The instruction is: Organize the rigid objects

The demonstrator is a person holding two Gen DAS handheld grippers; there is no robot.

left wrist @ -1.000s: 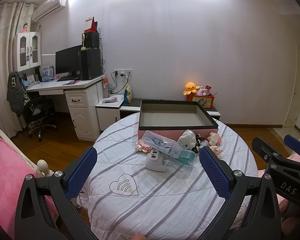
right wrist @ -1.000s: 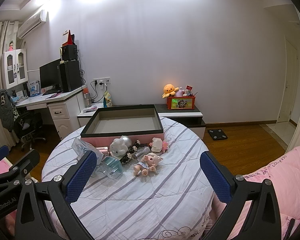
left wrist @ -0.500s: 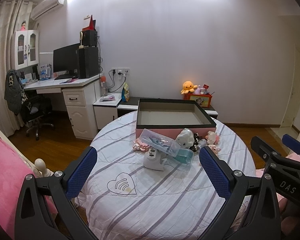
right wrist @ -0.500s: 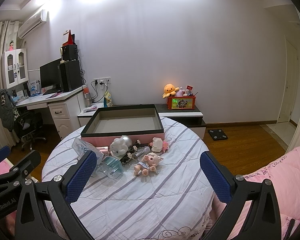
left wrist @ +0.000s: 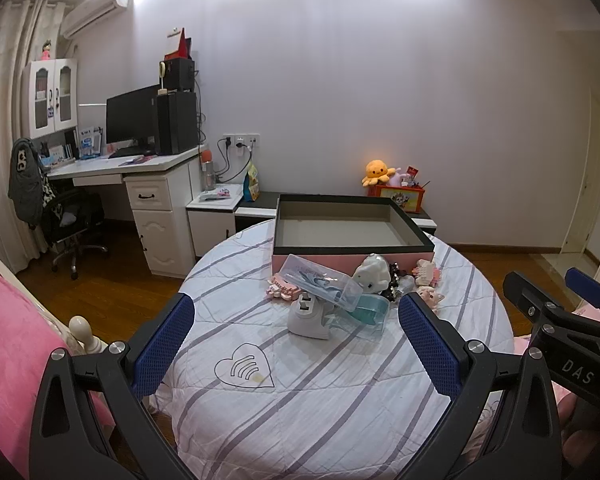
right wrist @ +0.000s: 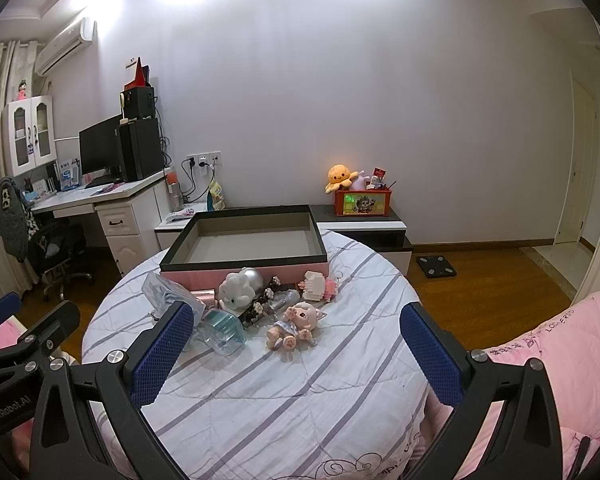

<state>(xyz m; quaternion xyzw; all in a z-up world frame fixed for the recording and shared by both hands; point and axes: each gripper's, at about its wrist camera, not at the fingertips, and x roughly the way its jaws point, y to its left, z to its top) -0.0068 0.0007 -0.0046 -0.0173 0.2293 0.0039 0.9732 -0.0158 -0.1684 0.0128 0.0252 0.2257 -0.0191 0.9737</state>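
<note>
While both grippers, left (left wrist: 296,344) and right (right wrist: 296,350), hang wide and empty, toys (right wrist: 260,304) lie heaped against the box (right wrist: 244,240) on the desk (right wrist: 284,392). Best start: take the loose pig doll (right wrist: 296,324) first, squarely, leaving the heap undisturbed.

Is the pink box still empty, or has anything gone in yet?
Empty: the pink box shows only bare grey floor inside; the toys lie on the table in front.
</note>
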